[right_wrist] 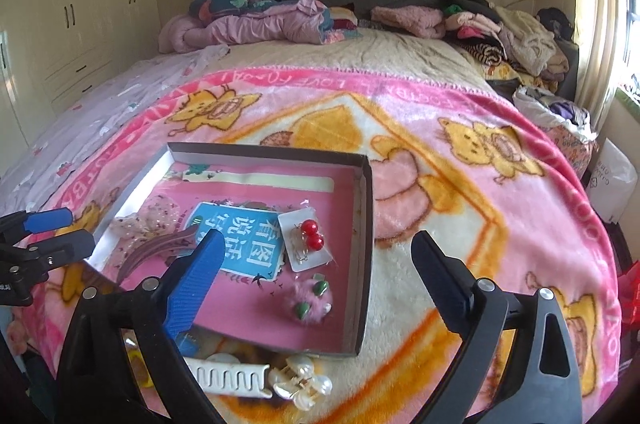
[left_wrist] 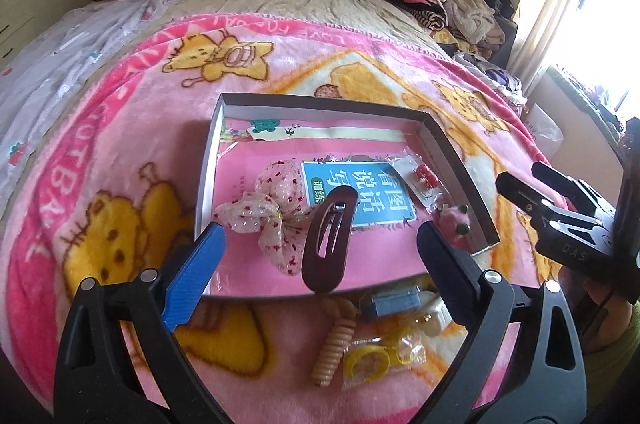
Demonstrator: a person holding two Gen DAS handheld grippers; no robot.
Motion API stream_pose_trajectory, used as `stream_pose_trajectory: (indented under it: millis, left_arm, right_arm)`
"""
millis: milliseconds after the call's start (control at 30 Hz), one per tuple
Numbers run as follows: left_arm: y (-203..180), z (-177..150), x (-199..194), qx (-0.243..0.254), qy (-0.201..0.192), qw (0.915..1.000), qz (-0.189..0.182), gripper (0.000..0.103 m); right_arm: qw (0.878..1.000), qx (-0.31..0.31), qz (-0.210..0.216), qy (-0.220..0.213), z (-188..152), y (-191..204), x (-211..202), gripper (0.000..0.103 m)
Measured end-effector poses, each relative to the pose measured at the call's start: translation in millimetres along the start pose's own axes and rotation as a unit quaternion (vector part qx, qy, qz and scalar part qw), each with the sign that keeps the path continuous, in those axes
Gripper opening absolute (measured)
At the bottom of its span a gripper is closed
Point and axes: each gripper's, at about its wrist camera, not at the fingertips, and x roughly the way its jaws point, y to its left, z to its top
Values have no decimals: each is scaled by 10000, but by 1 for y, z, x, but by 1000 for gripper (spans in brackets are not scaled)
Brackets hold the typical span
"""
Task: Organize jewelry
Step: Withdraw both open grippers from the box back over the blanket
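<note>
Left wrist view, read left to right: the left tool (left_wrist: 320, 236) hangs with its fingers spread wide and nothing between them, above the near edge of the shallow box (left_wrist: 452, 160) resting on the pink blanket (left_wrist: 120, 128) of the bed. Inside the box lie a spotted fabric bow (left_wrist: 276, 212), a dark brown snap clip (left_wrist: 328, 240) whose near end overhangs the box edge, a carded pair of red bead earrings (left_wrist: 420, 180) and a pink fluffy piece (left_wrist: 456, 220) at 3 o'clock. Unsorted items sit on the blanket at 6 o'clock: a tan spiral clip (left_wrist: 336, 344) and yellow rings in a bag (left_wrist: 380, 356). Right wrist view: the right tool (right_wrist: 316, 256) is likewise spread and empty; a white comb clip (right_wrist: 228, 376) and a pearl claw clip (right_wrist: 300, 380) lie outside the box at 6 o'clock. Judged step: between placements, with several pieces boxed. The next move probably calls for lowering onto one loose piece and closing squarely on it.
</note>
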Motion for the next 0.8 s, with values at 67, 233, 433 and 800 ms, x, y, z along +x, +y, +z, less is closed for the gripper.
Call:
stream_pose_trajectory:
  millis: [67,233,433,800]
  left_arm:
    - [0,-3,-5,-15,-22,10000,12,88]
    - [3,-9,-16,-68,-75,9999,19,88]
    - [1,-18,-26,-61,-120,9999,37,88]
    - [-6,-37,-40,23,-139,9999,63,88]
  right_arm:
    - [10000,-40,-30,-36,0,3,-6,92]
    - [9999,-85,11,-91,-4,9,-21,92]
    - [9998,-149,40,-119,-12,17,-37,92]
    - [9995,-273,92,-125,-30,32,-59,92]
